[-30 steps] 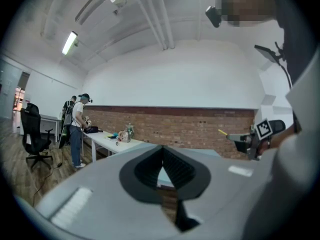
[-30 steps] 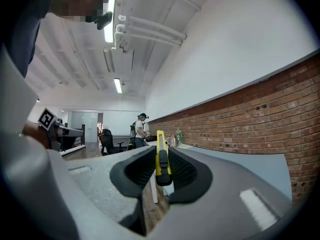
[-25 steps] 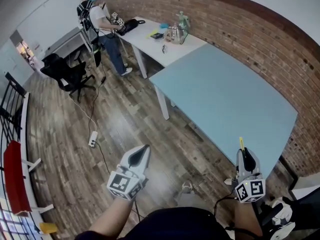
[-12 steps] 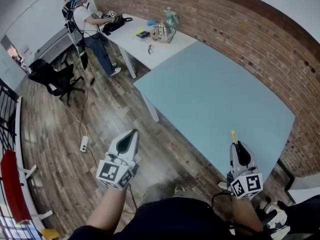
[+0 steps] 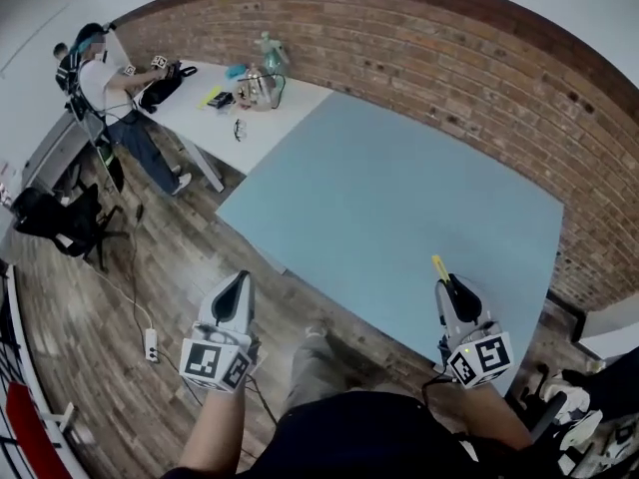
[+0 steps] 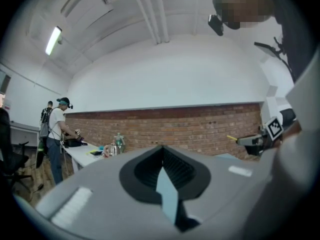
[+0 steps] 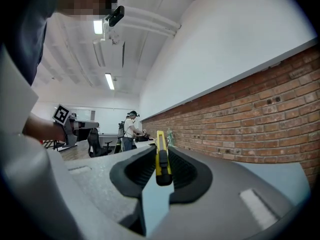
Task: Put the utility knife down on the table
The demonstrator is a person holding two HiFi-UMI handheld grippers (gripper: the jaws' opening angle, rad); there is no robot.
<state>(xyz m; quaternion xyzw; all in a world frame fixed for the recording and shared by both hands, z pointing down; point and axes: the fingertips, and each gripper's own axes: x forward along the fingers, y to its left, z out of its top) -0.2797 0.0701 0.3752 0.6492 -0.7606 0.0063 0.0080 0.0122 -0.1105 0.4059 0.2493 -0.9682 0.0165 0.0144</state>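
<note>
Right gripper view: tongs (image 7: 161, 151) clamp utility knife (image 7: 160, 156).

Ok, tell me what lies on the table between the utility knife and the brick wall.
Nothing: the head view shows bare blue table from the utility knife to the brick wall.

The left claw (image 5: 238, 283) and the right claw (image 5: 451, 287) are pale grey moulded shells, lined inside with black ribbed pads (image 6: 177, 168). Each carries a white cube (image 5: 215, 362) printed with black square markers. A thin black cable (image 5: 431, 384) runs off the right one. The person wears a dark top (image 5: 369, 437).
</note>
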